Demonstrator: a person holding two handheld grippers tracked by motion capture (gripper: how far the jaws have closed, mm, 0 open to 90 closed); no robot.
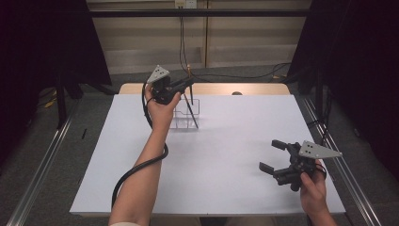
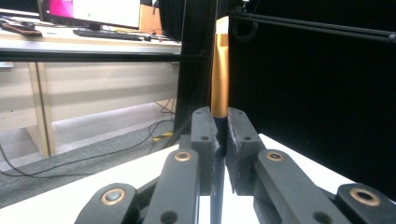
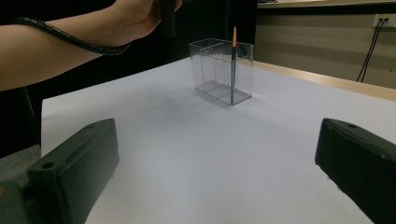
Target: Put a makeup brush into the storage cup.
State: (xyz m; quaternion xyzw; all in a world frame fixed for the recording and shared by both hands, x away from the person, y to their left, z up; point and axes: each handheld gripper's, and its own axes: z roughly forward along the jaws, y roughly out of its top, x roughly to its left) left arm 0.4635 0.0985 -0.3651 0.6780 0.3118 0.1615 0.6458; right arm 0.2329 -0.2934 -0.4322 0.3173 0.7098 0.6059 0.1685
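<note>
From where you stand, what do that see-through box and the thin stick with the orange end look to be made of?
The box looks like clear hard plastic, maybe acrylic: you see the table through its walls, and the edges catch light. The stick, clamped in the left gripper, has a smooth, glossy gold-orange upper part and a dark lower shaft; painted wood or plastic, I cannot tell which.

A white table [image 1: 226, 155] is bordered by black curtains [image 1: 362, 56] at both sides. Cables [image 1: 244, 75] are seen on the grey floor [image 1: 42, 155] beyond it. A desk [image 2: 88, 46] carrying a monitor [image 2: 105, 11] and keyboard [image 2: 107, 33] is visible in the left gripper view.
</note>
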